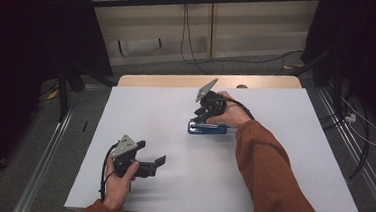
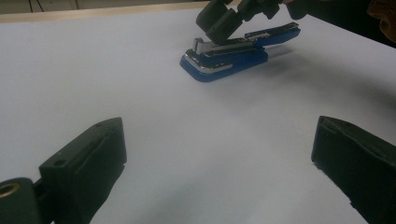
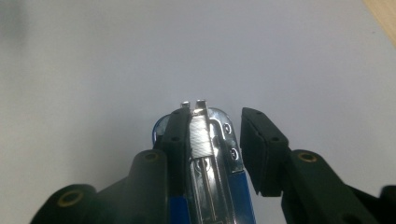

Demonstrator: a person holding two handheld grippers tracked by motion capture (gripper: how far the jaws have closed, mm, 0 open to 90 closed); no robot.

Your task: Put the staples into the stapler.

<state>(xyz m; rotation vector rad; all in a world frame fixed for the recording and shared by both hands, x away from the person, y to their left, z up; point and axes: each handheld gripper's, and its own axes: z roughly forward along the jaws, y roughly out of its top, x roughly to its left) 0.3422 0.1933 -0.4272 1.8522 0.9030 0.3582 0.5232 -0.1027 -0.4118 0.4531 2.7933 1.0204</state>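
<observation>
A blue stapler (image 1: 207,128) with a metal top lies on the white table (image 1: 282,162), right of centre. My right gripper (image 1: 200,118) reaches down over its front end from behind. In the right gripper view the stapler (image 3: 210,154) sits between the jaws of my right gripper (image 3: 215,116): the left pad lies against its side, the right pad stands off with a gap. My left gripper (image 1: 151,152) rests near the front left of the table, jaws spread wide and nothing between them. From the left gripper view (image 2: 219,126) the stapler (image 2: 229,56) lies ahead, with the right gripper (image 2: 224,23) on top of it.
A strip of wooden tabletop (image 1: 178,80) shows beyond the white sheet's far edge. Cables (image 1: 188,41) run over the floor behind the table. Metal rails (image 1: 48,146) flank it on both sides, and a dark stand (image 1: 64,85) is at the left.
</observation>
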